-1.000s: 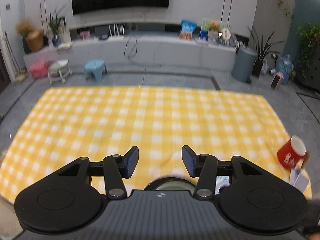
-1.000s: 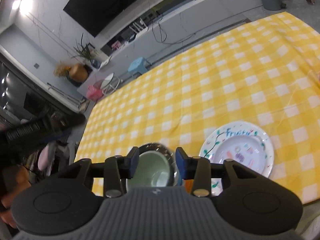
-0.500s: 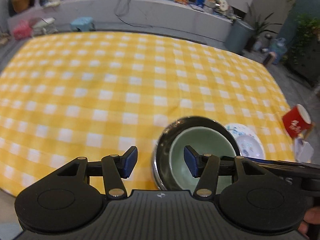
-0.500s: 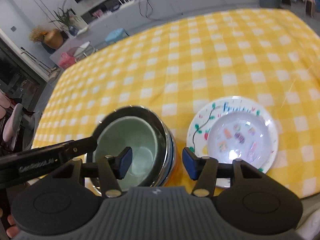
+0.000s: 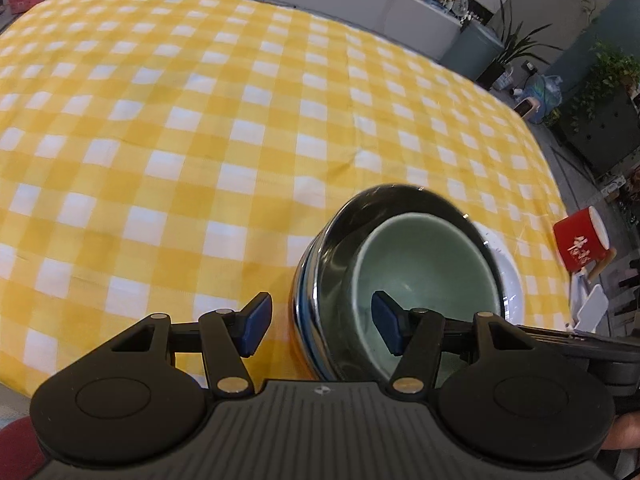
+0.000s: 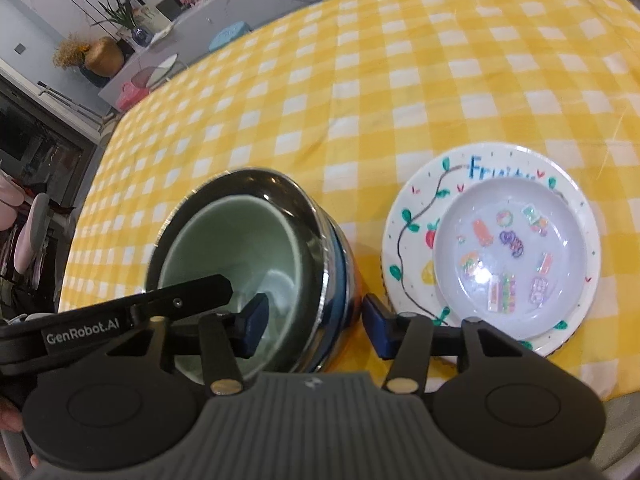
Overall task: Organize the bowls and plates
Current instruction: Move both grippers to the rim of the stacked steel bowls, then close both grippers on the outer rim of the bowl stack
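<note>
Stack of bowls (image 6: 256,256) near front edge of table (image 5: 200,120): green bowl (image 5: 424,268) nested in metal bowl (image 5: 400,208). Left gripper (image 5: 316,328) spread, having just been opening, astride left rim, one finger outside, one over green interior; no pad contact visible. Right gripper (image 6: 314,322) half spread, having just been closing, astride right rim likewise, wall between jaws, not yet pinched. Stacked plates (image 6: 492,248) just right of bowls. Rims opposite, both hands equally near; probable two-handed lift.
</note>
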Demonstrator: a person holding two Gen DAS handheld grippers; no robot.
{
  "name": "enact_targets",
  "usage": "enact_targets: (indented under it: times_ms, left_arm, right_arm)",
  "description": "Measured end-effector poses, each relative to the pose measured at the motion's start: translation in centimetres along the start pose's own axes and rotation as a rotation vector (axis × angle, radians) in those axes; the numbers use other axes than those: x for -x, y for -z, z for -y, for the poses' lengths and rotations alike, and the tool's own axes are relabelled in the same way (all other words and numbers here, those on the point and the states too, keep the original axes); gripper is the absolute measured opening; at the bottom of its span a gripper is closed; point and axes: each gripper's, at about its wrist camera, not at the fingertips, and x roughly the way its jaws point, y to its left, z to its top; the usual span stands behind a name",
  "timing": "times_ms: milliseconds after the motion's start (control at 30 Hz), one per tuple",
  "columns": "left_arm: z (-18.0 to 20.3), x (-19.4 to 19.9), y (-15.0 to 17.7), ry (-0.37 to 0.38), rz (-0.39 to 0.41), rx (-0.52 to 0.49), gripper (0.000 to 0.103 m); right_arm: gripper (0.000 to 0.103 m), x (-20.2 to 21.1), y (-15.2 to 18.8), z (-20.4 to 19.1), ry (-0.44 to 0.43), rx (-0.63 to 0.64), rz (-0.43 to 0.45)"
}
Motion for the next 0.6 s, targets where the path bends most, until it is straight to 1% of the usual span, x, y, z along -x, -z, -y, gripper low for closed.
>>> enact_targets:
  times_ms: [67,200,233,267,400,567,600]
  left_arm:
    - [-0.2,-0.6,0.0,0.002,-0.02,0.023,0.066]
    - [-1.4,-1.6,-0.2,0.092,-0.048,0.144,0.067]
    - [-1.6,-1.9,-0.1,0.112,-0.064,0.168,0.071]
    - [-1.8,-2.2,-0.1,0.123,-0.07,0.181,0.072]
    - [-2.4,-2.2,0.0,0.148,-0.071,0.238,0.068]
    - [-2.1,-2.1,0.0,0.136,-0.073,0.243,0.067]
    - [-2.2,-2.1,0.1,0.135,-0.071,0.263,0.066]
  right_arm:
    - [0.049,-0.3,0.1,0.2,-0.013,-0.003,-0.002]
    - [0.049,-0.3,0.4,1.0,-0.043,-0.019,0.006]
    - [0.049,-0.3,0.5,1.1,-0.047,-0.017,0.008]
    - [0.049,-0.3,0.6,1.0,-0.048,-0.005,0.012]
    - [0.05,-0.3,1.1,1.0,-0.041,0.025,0.035]
    - [0.049,-0.2,1.6,1.6,-0.065,-0.008,0.067]
    - [0.049,-0.2,1.7,1.6,-0.062,-0.008,0.074]
